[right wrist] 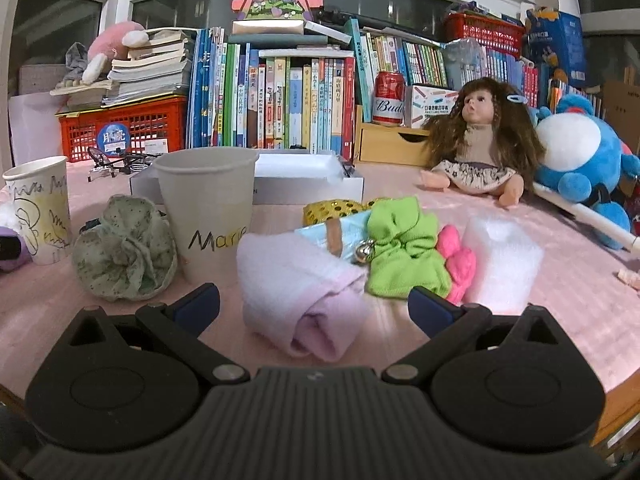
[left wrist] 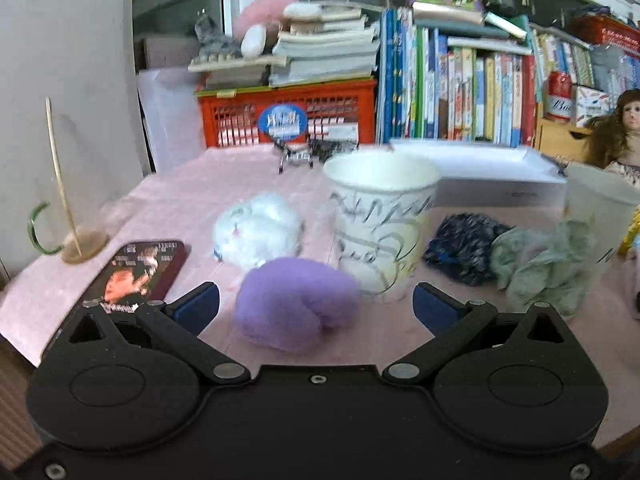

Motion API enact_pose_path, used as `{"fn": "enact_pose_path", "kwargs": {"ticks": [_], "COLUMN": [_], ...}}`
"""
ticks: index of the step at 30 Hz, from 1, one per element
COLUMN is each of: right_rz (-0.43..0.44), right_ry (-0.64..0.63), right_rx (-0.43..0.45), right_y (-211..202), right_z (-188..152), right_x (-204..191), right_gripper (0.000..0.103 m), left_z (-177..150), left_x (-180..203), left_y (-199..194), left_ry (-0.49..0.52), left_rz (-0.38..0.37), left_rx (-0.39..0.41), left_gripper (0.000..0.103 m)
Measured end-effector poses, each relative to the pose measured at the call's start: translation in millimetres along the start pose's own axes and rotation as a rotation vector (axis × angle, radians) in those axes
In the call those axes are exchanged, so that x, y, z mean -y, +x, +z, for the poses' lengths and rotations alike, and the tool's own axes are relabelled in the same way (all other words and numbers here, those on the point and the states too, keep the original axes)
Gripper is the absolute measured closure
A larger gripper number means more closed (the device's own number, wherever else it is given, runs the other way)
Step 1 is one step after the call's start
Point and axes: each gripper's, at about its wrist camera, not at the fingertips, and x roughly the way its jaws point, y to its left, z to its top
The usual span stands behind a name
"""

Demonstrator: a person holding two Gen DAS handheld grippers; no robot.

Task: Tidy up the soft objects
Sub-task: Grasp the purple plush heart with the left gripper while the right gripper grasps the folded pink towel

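My left gripper [left wrist: 316, 306] is open, its jaws on either side of a purple fuzzy ball [left wrist: 294, 304] on the pink table. Beyond it lie a white fluffy ball [left wrist: 258, 230], a scribbled paper cup [left wrist: 378, 220], a dark blue scrunchie [left wrist: 460, 246] and a pale green scrunchie [left wrist: 540, 260]. My right gripper [right wrist: 314, 306] is open around a rolled pale pink cloth [right wrist: 300, 292]. Behind it stand a paper cup marked "Marie" [right wrist: 208, 208], the pale green scrunchie [right wrist: 126, 252], a lime green cloth [right wrist: 404, 244], a hot pink piece [right wrist: 456, 260] and a white foam block [right wrist: 500, 260].
A dark phone-sized box [left wrist: 136, 272] and a stick in a stand [left wrist: 76, 236] lie at the left. A white flat box [right wrist: 296, 180], a doll [right wrist: 476, 140], a blue plush [right wrist: 580, 160], books and a red crate [right wrist: 120, 126] line the back.
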Motion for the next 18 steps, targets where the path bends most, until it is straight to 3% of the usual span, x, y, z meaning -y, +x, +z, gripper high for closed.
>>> {"fn": "enact_pose_path", "kwargs": {"ticks": [8,18], "right_rz": [-0.001,-0.006], "right_ry": [-0.038,-0.048], "right_rx": [0.010,-0.002], "right_y": [6,16], "right_z": [3,3], "right_x": [-3,-8], "right_gripper": [0.000,0.002], "left_z": [-12,-16], "left_x": [2,3], "left_y": [22,33], "left_ry": [0.021,-0.012], "left_rz": [0.005,0.009], "left_rx": [-0.033,-0.021], "left_gripper": [0.000,0.002]}}
